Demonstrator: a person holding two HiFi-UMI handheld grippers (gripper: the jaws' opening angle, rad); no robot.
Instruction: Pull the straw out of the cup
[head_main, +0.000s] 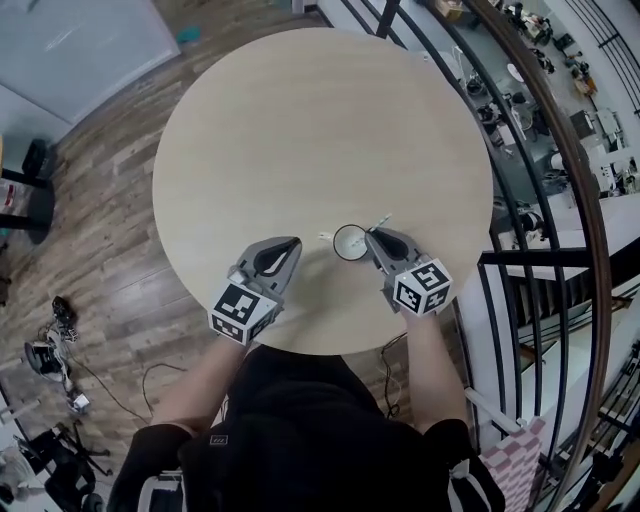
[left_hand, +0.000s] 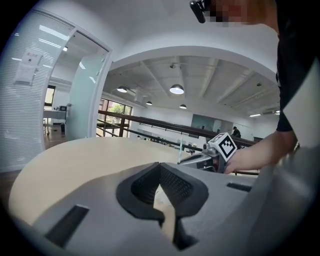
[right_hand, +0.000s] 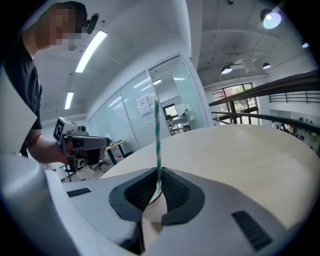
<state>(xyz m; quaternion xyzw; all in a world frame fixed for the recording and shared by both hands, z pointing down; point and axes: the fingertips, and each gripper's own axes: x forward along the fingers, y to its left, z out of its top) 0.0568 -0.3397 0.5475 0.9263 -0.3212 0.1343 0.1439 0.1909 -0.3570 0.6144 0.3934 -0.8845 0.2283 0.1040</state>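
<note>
A small white cup (head_main: 337, 243) stands on the round wooden table (head_main: 300, 130) near its front edge. A green-and-white striped straw (right_hand: 158, 145) rises upright from the cup (right_hand: 152, 210) and passes between the pads of my right gripper (right_hand: 158, 172), which is shut on it. In the head view the right gripper (head_main: 368, 236) touches the cup's right side, where the straw (head_main: 381, 220) slants away to the right. My left gripper (head_main: 294, 242) hovers to the left of the cup, apart from it, jaws together and holding nothing (left_hand: 160, 167).
A small white scrap (head_main: 325, 237) lies beside the cup's left rim. A dark curved railing (head_main: 540, 150) runs past the table's right side, over a drop to a lower floor. Cables and gear (head_main: 50, 345) lie on the wood floor at the left.
</note>
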